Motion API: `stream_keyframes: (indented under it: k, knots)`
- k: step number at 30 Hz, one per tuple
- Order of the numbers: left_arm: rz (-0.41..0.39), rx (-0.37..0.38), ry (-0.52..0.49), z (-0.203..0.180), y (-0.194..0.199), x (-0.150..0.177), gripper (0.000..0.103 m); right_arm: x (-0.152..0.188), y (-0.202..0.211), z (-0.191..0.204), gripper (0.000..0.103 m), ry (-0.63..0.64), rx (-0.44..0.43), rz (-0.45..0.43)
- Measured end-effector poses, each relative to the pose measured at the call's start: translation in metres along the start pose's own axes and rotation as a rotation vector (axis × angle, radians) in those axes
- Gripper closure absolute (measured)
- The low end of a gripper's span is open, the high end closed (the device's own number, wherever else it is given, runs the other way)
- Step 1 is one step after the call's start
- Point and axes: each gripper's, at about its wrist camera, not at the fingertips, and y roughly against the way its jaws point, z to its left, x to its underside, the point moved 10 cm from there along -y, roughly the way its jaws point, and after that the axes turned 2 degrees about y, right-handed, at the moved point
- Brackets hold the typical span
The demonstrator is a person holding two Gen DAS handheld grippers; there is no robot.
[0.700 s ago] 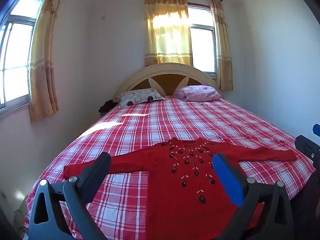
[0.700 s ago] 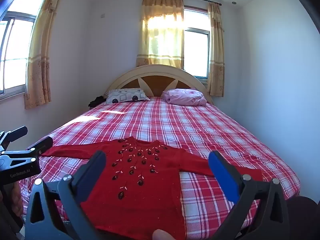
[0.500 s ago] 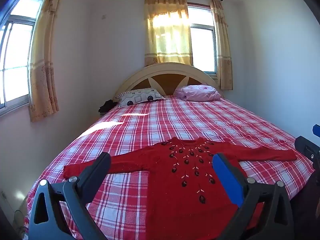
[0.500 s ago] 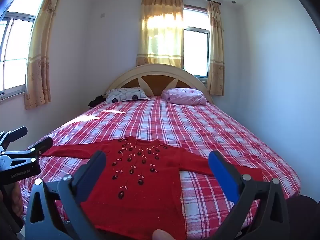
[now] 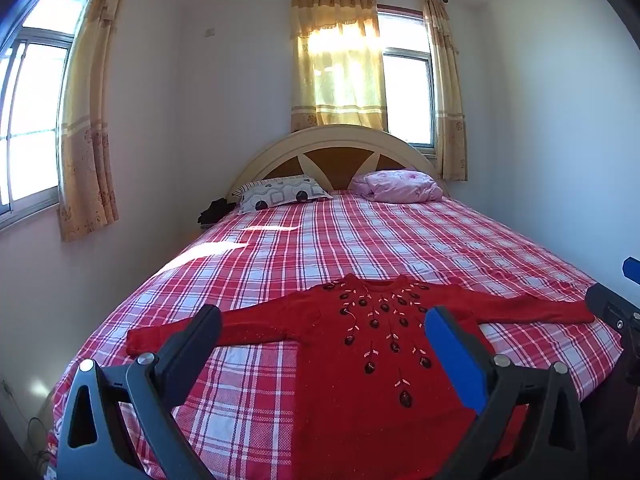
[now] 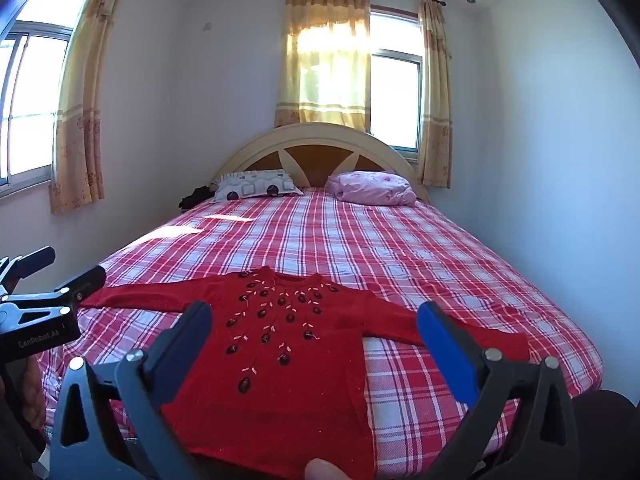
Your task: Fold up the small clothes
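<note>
A small red sweater point(image 5: 360, 380) with dark embroidered flowers lies flat, face up, near the foot of the bed, both sleeves spread out sideways; it also shows in the right wrist view point(image 6: 276, 360). My left gripper point(image 5: 324, 324) is open and empty, held above the bed's near edge over the sweater's left half. My right gripper point(image 6: 314, 322) is open and empty, held over the sweater's right half. The left gripper also shows at the left edge of the right wrist view point(image 6: 48, 280).
The bed point(image 5: 360, 240) has a red and white checked sheet. A patterned pillow point(image 5: 280, 198) and a pink pillow point(image 5: 400, 186) lie by the headboard point(image 5: 332, 148). A dark item point(image 5: 216, 210) sits at the bed's far left. Walls stand close on both sides.
</note>
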Motion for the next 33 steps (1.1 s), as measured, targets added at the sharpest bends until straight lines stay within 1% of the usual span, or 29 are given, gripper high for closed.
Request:
stream_keyframes:
  k: [33]
  knots:
    - [0.039,0.008,-0.031,-0.009,-0.014,0.012,0.001,0.011,-0.009,0.001,0.000,0.005,-0.004,0.037]
